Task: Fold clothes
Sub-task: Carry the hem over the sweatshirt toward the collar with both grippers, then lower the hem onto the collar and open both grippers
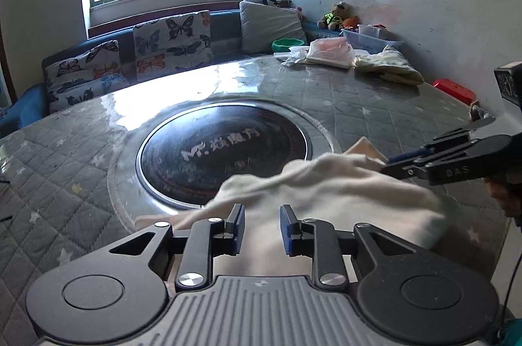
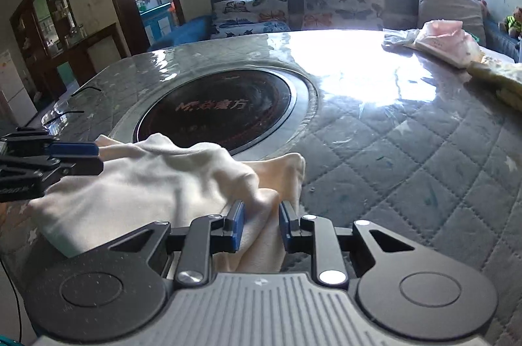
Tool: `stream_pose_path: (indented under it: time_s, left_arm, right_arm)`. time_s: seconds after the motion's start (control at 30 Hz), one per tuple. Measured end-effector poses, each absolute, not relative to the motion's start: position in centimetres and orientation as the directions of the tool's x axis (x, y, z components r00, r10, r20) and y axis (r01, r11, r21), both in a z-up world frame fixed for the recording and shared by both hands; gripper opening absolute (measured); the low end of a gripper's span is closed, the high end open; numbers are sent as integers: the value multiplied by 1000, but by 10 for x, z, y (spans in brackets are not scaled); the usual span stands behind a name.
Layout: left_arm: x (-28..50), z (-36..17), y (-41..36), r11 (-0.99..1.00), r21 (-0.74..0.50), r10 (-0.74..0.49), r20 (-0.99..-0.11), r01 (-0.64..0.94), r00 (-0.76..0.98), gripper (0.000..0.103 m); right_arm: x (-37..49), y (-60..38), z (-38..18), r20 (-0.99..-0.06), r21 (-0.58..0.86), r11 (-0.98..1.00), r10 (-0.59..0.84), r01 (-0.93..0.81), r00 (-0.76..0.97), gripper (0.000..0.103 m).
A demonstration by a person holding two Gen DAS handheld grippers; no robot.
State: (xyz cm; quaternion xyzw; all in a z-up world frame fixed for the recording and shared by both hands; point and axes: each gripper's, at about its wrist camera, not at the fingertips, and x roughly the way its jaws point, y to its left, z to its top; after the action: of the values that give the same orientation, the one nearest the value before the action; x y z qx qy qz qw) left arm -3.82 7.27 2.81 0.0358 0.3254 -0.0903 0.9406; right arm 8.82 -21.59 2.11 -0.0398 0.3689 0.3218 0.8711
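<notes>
A cream garment [image 1: 329,196] lies bunched on the quilted table near its front edge; it also shows in the right wrist view [image 2: 156,182]. My left gripper [image 1: 261,227] is open, its blue pads [image 1: 239,223] standing apart over the cloth's near edge. My right gripper [image 2: 259,225] is open with a fold of the cloth between its blue pads [image 2: 236,225]. In the left wrist view the right gripper [image 1: 391,165] comes in from the right, at the garment's far right corner. In the right wrist view the left gripper [image 2: 91,156] sits at the garment's left end.
A round black hotplate [image 1: 225,153] is set in the middle of the grey quilted table [image 2: 407,156]. Folded pink and yellow clothes [image 1: 329,52] lie at the far right. A sofa with butterfly cushions [image 1: 169,42] stands behind the table. Eyeglasses [image 2: 65,111] lie at the left edge.
</notes>
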Motion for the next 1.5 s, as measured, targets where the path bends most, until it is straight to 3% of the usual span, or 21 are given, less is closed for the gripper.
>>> stream_pose_path:
  time_s: [0.17, 0.27, 0.4, 0.77, 0.93, 1.07, 1.17, 1.5]
  left_arm:
    - [-40, 14, 75, 987, 11, -116, -648, 161, 753, 28]
    - [-41, 7, 80, 989, 11, -103, -657, 146, 747, 29]
    - [-42, 6, 83, 990, 0, -107, -654, 142, 749, 29]
    - [-28, 9, 120, 998, -58, -61, -658, 30, 750, 29]
    - [-26, 8, 137, 999, -29, 4, -656, -30, 755, 30]
    - [-36, 21, 153, 997, -32, 35, -635, -72, 772, 30]
    - [-48, 26, 163, 995, -61, 23, -635, -80, 772, 29]
    - [-66, 17, 145, 997, -74, -39, -655, -12, 755, 30]
  right_arm:
    - [86, -204, 18, -660, 127, 792, 517, -598, 545, 5]
    - [78, -200, 27, -629, 17, 809, 465, -587, 623, 4]
    - [85, -199, 17, -667, 7, 819, 432, -574, 608, 4]
    - [89, -199, 35, -599, 113, 792, 536, -599, 595, 9]
    - [94, -185, 20, -641, 100, 772, 533, -628, 553, 11]
    - [88, -187, 26, -636, 90, 766, 536, -636, 556, 18]
    - [75, -187, 34, -630, 68, 727, 562, -683, 536, 29]
    - [30, -197, 45, -642, 55, 609, 629, -791, 439, 31]
